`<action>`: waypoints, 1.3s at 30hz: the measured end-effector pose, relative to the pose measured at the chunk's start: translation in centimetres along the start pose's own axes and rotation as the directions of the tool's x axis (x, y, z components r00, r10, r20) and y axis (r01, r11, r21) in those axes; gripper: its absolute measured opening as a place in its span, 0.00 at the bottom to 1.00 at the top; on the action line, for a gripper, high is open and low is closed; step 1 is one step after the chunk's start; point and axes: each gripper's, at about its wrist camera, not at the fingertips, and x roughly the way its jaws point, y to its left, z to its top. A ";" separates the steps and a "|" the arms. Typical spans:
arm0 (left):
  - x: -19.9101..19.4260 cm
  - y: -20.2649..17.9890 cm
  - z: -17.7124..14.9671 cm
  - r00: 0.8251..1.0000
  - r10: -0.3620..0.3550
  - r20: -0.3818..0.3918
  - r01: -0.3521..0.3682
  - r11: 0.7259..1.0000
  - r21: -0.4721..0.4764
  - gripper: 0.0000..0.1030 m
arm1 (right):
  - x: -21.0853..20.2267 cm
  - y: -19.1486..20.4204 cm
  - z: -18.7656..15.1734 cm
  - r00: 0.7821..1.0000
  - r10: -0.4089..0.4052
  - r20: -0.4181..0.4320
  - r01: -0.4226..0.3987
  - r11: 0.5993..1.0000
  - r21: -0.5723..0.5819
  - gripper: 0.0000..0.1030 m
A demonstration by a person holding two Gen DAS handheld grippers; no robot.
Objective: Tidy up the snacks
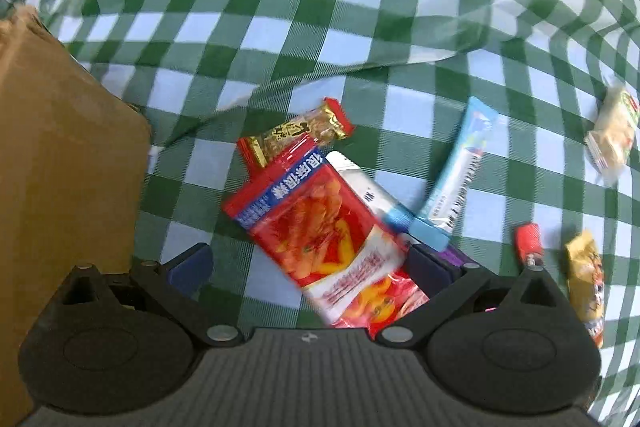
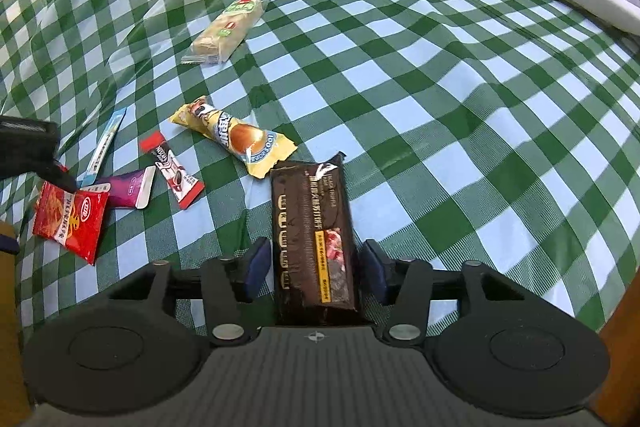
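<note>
Right wrist view shows the green checked cloth [image 2: 420, 99] spread over the desk, with snacks scattered toward its left side. The dark chocolate-coloured packet [image 2: 312, 239] lies directly ahead of the right tool [image 2: 316, 267], its long axis running straight away from the camera, between the two pads with a gap on either side; the jaws stand partly open and grip nothing. Closing squarely across its narrow width looks like the natural move.

Left wrist view shows what the other cannot: a brown cardboard box [image 1: 60, 167] close on the left, probably the place for sorted snacks. The left tool [image 1: 308, 267] is spread wide over the red packet [image 1: 320, 231], which lies slantwise across the gap, touching neither pad clearly. A gold-and-red bar [image 1: 300, 135] and a pale blue stick [image 1: 460, 171] lie just beyond.
</note>
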 end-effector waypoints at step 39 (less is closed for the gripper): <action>-20.1 9.0 -11.1 0.942 -0.308 0.133 0.270 0.931 0.246 0.50 | -12.5 0.9 -0.2 0.983 0.071 0.172 -0.059 0.996 -0.072 0.40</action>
